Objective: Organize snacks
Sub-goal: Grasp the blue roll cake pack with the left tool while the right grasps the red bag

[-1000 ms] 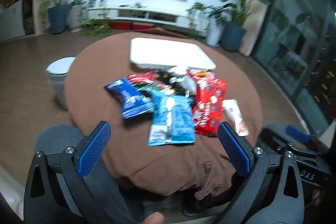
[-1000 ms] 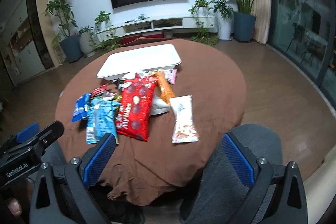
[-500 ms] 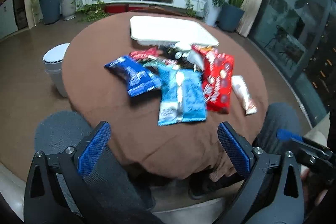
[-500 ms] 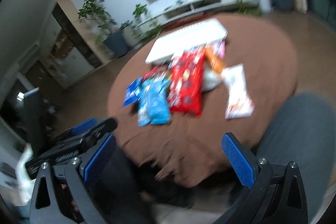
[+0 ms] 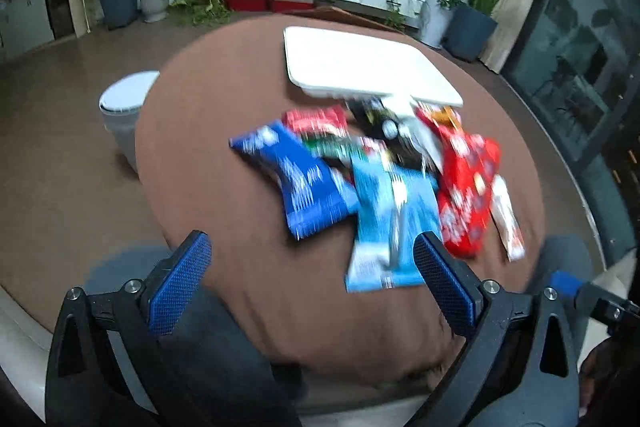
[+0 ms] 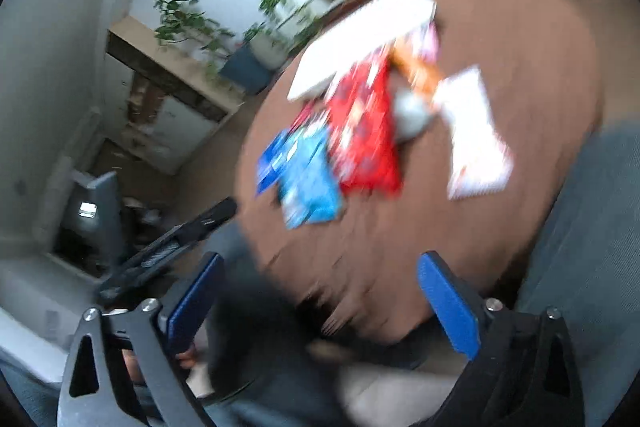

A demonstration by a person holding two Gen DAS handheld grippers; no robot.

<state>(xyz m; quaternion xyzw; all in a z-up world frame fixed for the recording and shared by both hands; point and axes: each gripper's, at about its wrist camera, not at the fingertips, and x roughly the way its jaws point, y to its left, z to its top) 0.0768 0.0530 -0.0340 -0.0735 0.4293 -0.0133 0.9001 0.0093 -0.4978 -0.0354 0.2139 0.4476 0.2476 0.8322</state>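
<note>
The left gripper (image 5: 310, 285) has its two blue fingers spread wide and holds nothing. Beyond the tips, on the brown round table (image 5: 208, 131), lies a heap of snack bags. The light blue bag (image 5: 388, 219) is closest, and its lower right corner is just in front of the right finger. The dark blue bag (image 5: 300, 179) lies ahead between the two fingers, partly overlapping the light blue one. The red bag (image 5: 466, 191) and a small white bag (image 5: 506, 215) are further to the right side of the right finger. The white tray (image 5: 360, 67) stands behind the heap, far from the fingers, and it is empty, so I think it is the place where the snacks must go.

The right gripper (image 6: 318, 301) is also wide open and empty. Its view is tilted and very blurred. There the same heap is ahead of the fingers, with the white bag (image 6: 474, 139) lying apart on the right.

Probably both grippers are open because the first bag is not yet taken. The bags overlap, so the top, nearest one seems the easiest to pick first.
</note>
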